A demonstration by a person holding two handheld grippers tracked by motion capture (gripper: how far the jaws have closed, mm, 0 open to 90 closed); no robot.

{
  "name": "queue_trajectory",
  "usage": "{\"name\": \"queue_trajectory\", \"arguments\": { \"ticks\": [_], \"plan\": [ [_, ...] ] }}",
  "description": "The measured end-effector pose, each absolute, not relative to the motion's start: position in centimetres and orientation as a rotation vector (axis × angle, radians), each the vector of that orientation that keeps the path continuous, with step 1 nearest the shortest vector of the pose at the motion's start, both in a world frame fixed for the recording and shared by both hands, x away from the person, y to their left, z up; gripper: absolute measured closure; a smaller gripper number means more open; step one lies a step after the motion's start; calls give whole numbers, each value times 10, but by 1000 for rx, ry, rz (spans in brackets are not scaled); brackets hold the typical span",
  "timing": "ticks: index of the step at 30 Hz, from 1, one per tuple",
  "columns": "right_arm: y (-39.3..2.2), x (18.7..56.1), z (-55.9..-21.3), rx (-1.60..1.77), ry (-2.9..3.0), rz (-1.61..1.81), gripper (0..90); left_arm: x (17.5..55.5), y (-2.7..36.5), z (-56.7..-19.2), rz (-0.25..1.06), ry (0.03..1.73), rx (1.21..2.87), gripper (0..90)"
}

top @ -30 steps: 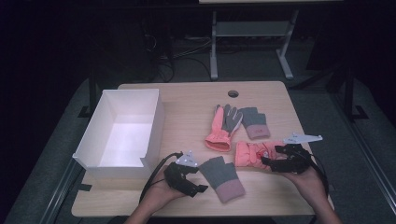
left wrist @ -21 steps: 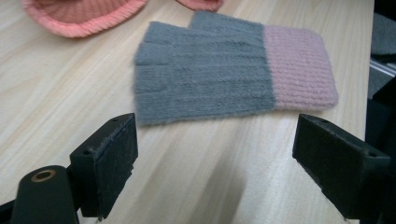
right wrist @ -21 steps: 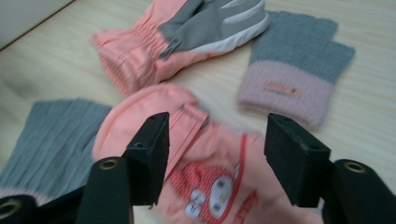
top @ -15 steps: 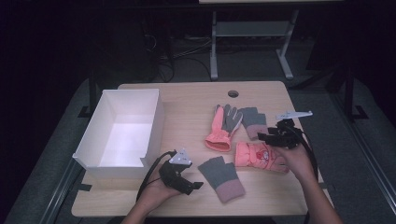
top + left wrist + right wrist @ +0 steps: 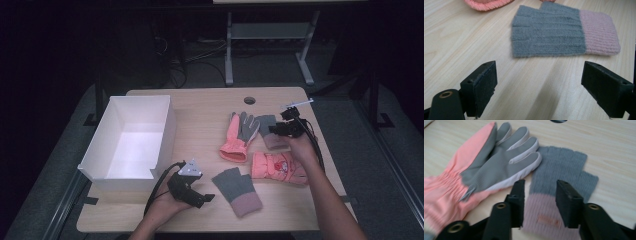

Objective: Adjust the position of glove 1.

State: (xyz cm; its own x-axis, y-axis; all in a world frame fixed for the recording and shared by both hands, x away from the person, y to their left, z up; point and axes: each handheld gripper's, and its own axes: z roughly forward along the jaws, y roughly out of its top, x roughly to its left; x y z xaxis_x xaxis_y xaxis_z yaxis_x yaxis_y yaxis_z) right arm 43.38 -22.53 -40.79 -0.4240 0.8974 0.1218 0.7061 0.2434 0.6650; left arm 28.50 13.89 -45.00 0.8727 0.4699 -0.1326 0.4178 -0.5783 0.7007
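My left gripper (image 5: 206,199) (image 5: 540,82) rests open near the table's front edge. Its jaws have just been opening, with nothing between them. Just ahead of it lies a grey fingerless glove with a pink cuff (image 5: 237,190) (image 5: 564,32). My right gripper (image 5: 274,130) (image 5: 540,186) hovers over the matching grey fingerless glove (image 5: 270,134) (image 5: 564,167) farther back. Its jaws have just been closing and straddle that glove's pink cuff without pressing on it. A pink and grey glove (image 5: 239,134) (image 5: 486,167) lies beside it, partly overlapping.
A white open box (image 5: 165,127) stands at the table's left. A pink padded glove (image 5: 277,167) lies under my right forearm. A round cable hole (image 5: 249,100) sits near the far edge. Bare tabletop (image 5: 200,115) lies between box and gloves.
My right gripper has travelled from the pink padded glove away from me to the far grey glove, and its jaws have narrowed. The left gripper has stayed beside the near grey glove.
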Motion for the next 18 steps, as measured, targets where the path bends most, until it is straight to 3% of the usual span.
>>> {"name": "queue_trajectory", "arguments": {
  "ticks": [7, 18],
  "plan": [
    [-223, 461, -423, 1614, 2237, 891, 668, 283, 138, -451, 86, 625, 2274, 128],
    [-220, 481, -443, 1680, 2307, 734, 659, 283, 140, -453, 83, 635, 2275, 128]
  ]
}}
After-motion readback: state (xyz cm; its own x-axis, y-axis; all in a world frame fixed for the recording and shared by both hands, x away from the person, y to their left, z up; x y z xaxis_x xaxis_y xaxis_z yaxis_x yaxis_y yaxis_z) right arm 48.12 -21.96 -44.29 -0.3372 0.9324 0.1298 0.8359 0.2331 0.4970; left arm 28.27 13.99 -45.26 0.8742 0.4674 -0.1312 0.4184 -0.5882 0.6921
